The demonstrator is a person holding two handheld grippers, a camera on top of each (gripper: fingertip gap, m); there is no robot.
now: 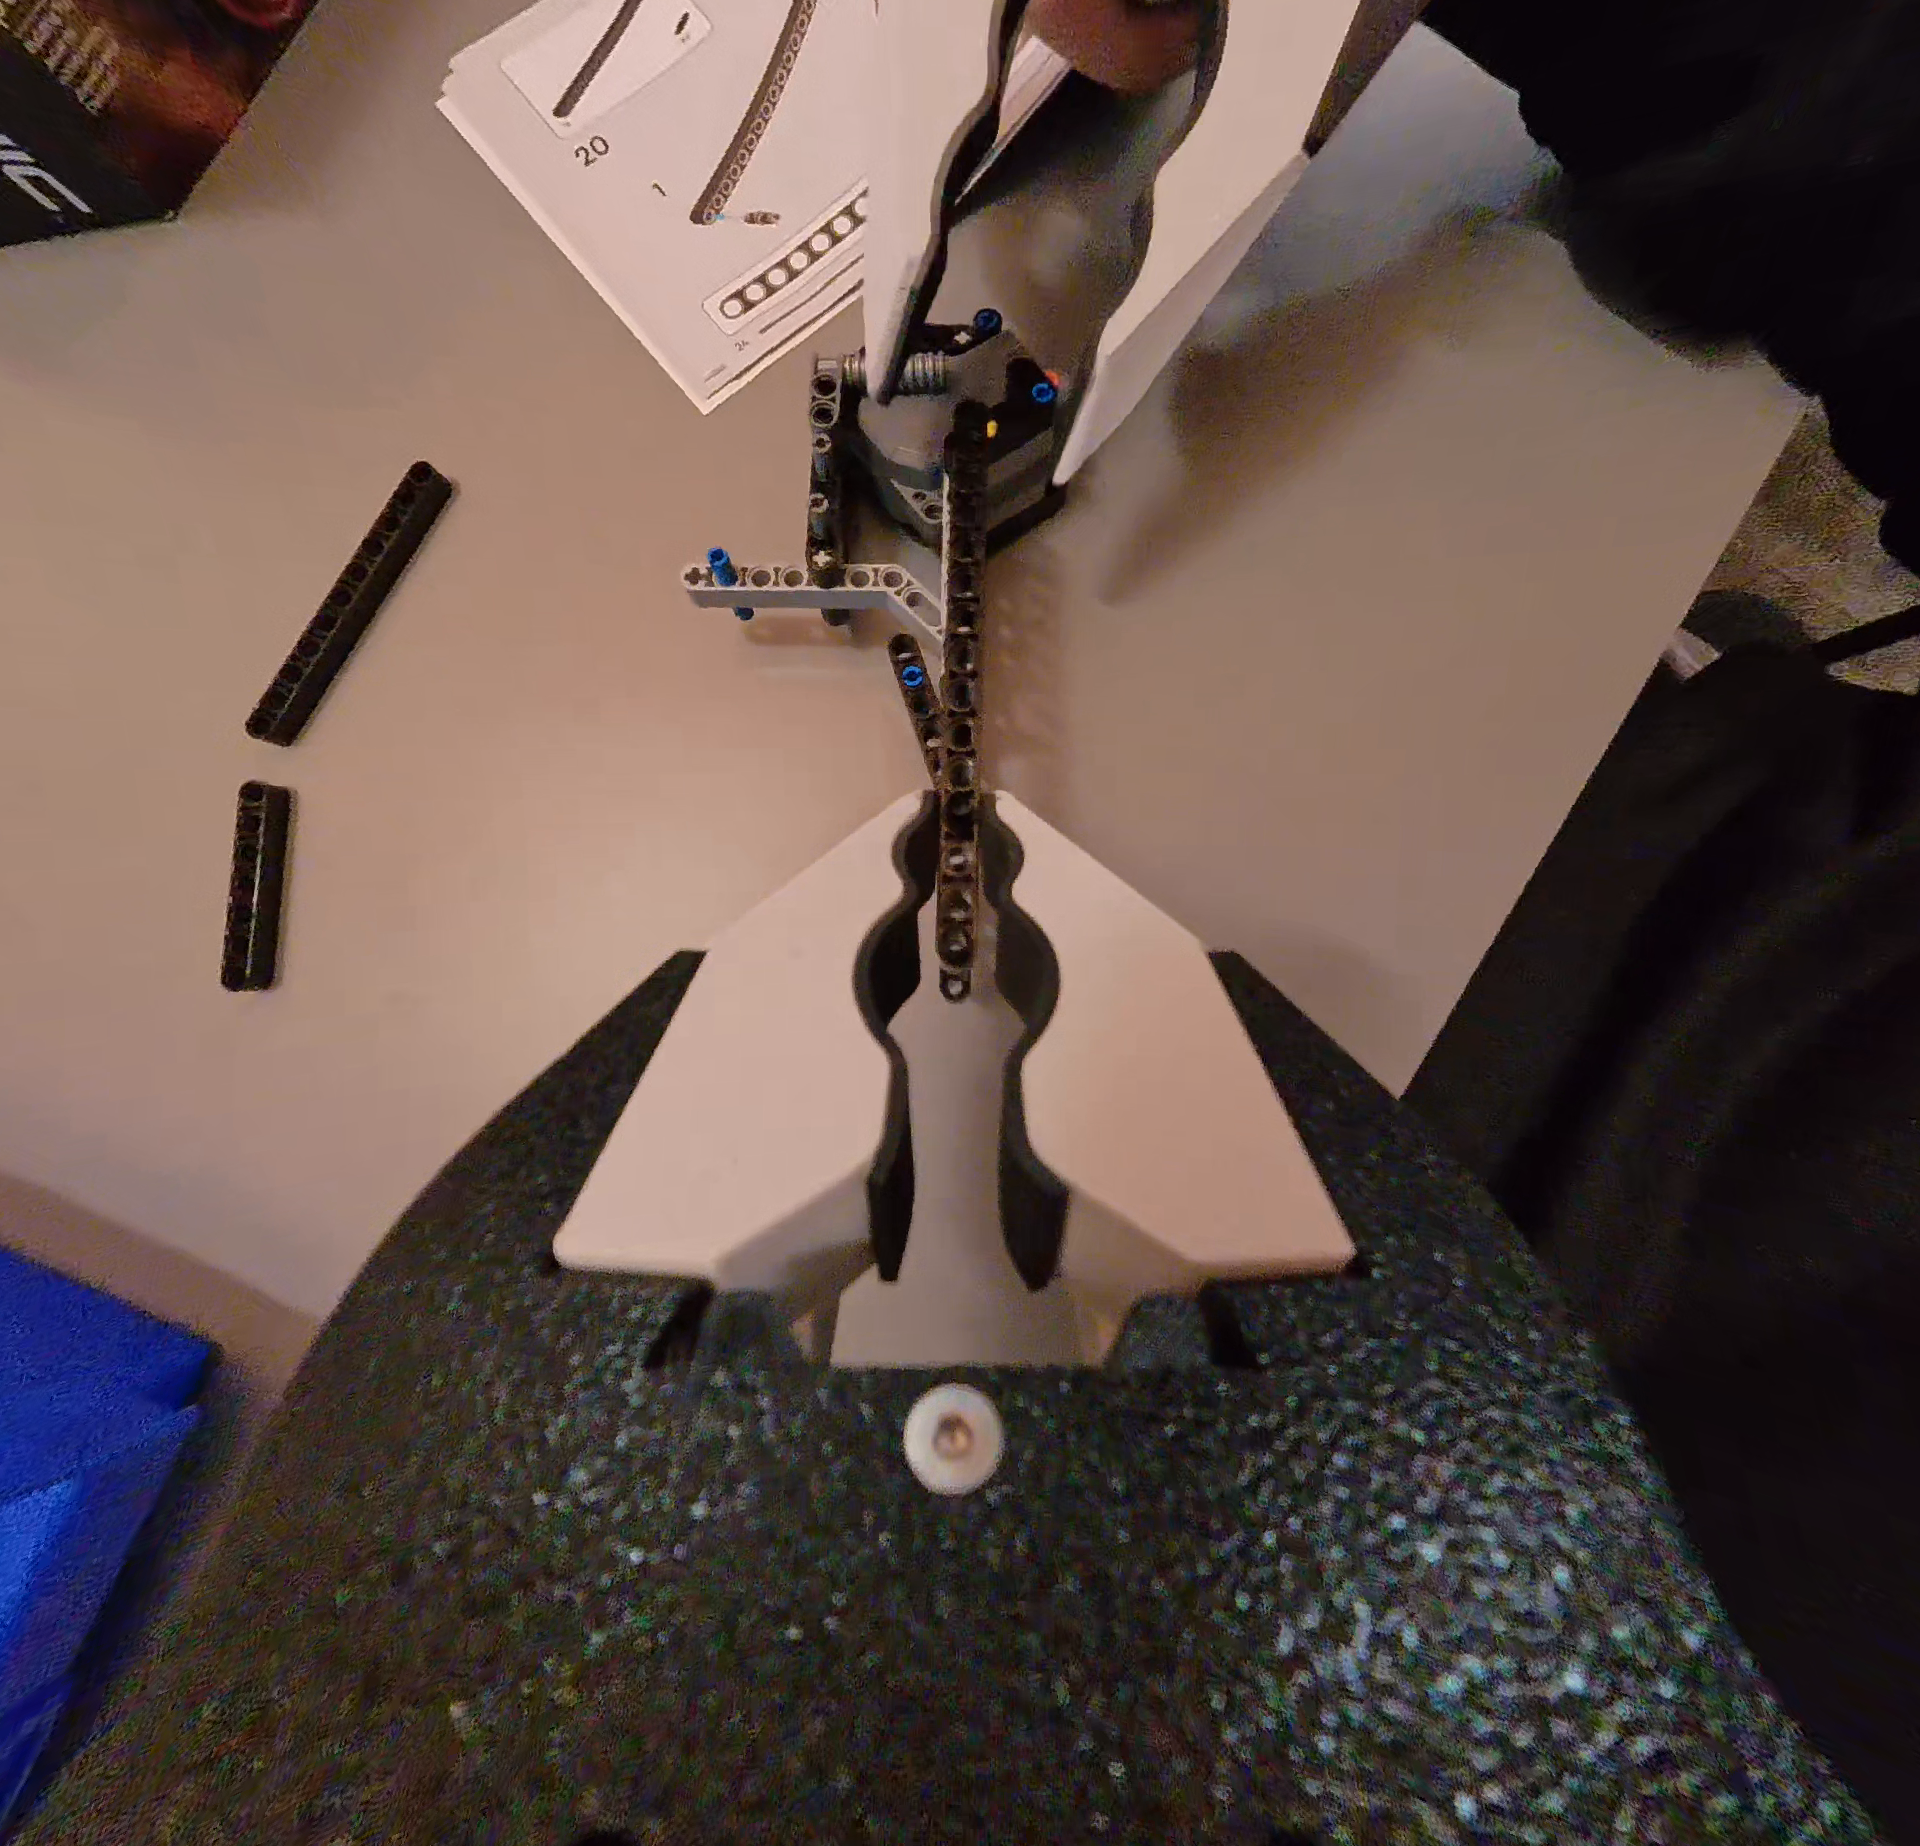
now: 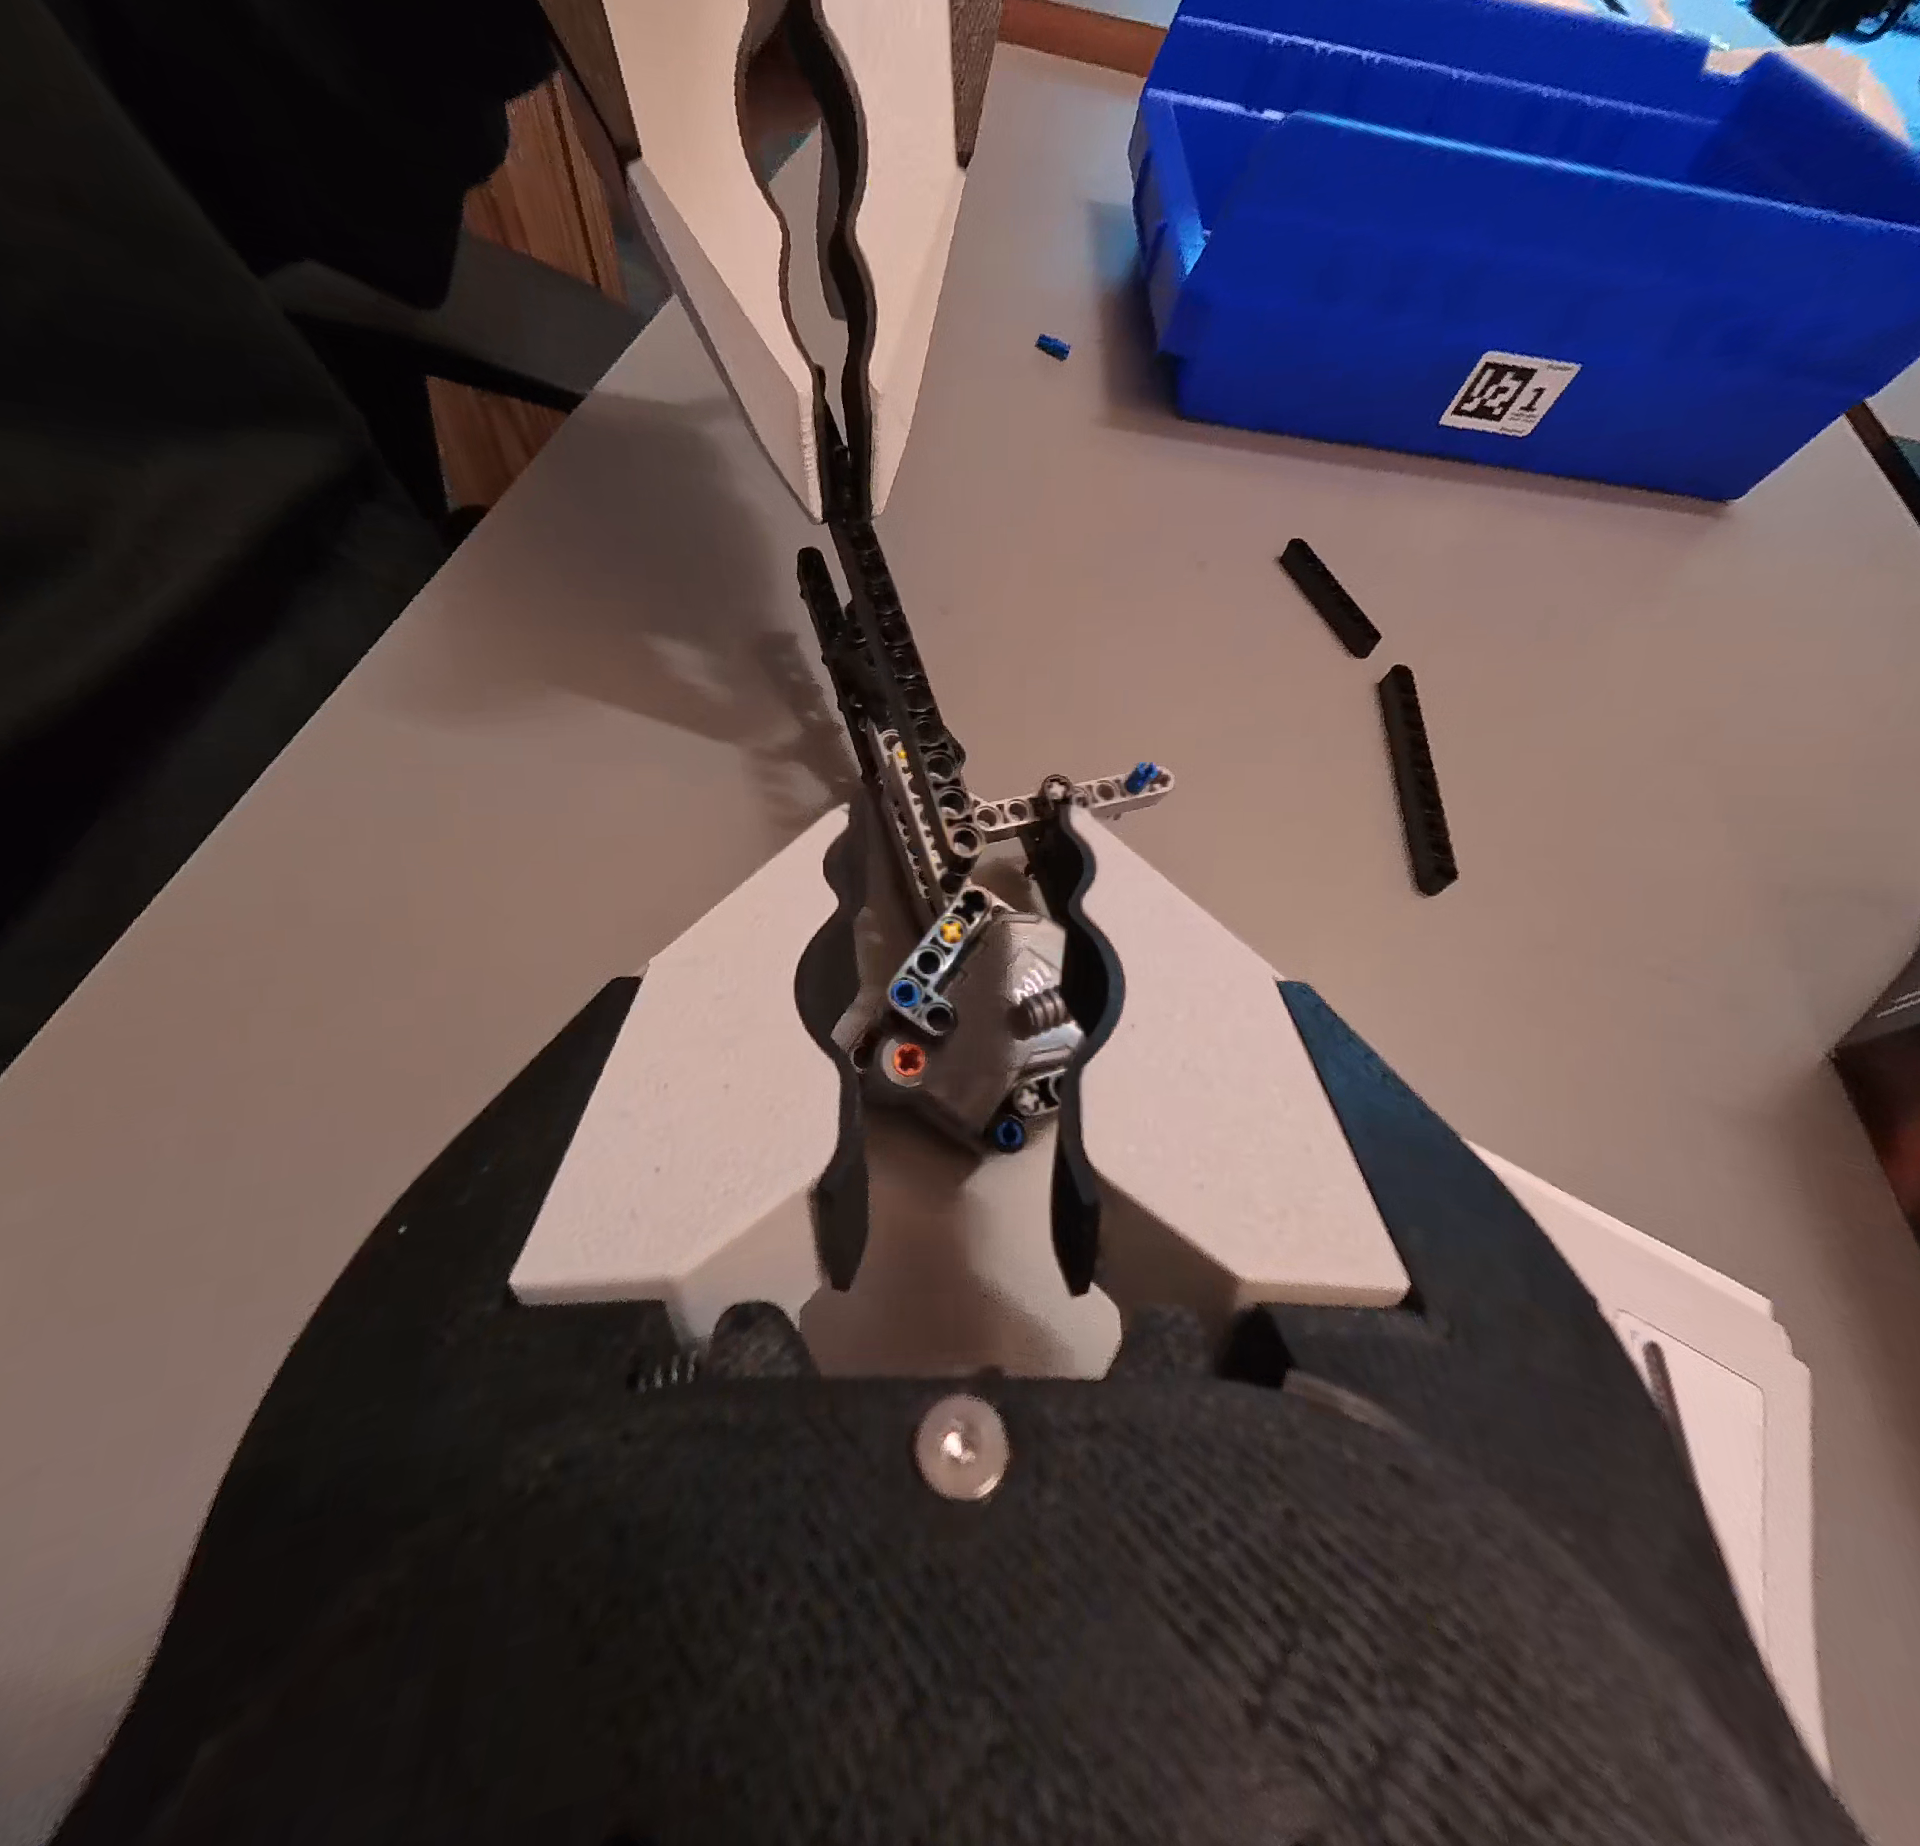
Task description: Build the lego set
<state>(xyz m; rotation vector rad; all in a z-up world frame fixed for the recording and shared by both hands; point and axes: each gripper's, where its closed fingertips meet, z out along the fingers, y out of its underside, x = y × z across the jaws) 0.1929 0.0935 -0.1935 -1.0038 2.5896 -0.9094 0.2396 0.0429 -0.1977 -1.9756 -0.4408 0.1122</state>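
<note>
A partly built lego assembly rests on the grey table (image 1: 520,861). It has a grey motor block (image 2: 966,1048), a long black beam (image 1: 964,653), a second black beam with a blue pin (image 1: 914,695) and a light grey angled beam (image 1: 800,583) with a blue pin. My left gripper (image 1: 958,804) is shut on the near end of the long black beam. It also shows in the right wrist view (image 2: 844,503). My right gripper (image 2: 966,830) is shut on the motor block from the opposite side. It also shows in the left wrist view (image 1: 971,425).
Two loose black beams, one long (image 1: 348,601) and one short (image 1: 257,887), lie to the left. An open instruction booklet (image 1: 675,165) lies behind the assembly. A blue bin (image 2: 1507,238) stands at the table's far side, with a small blue pin (image 2: 1051,345) near it. A set box (image 1: 104,61) stands at the corner. Left tips to right tips: about 8 cm.
</note>
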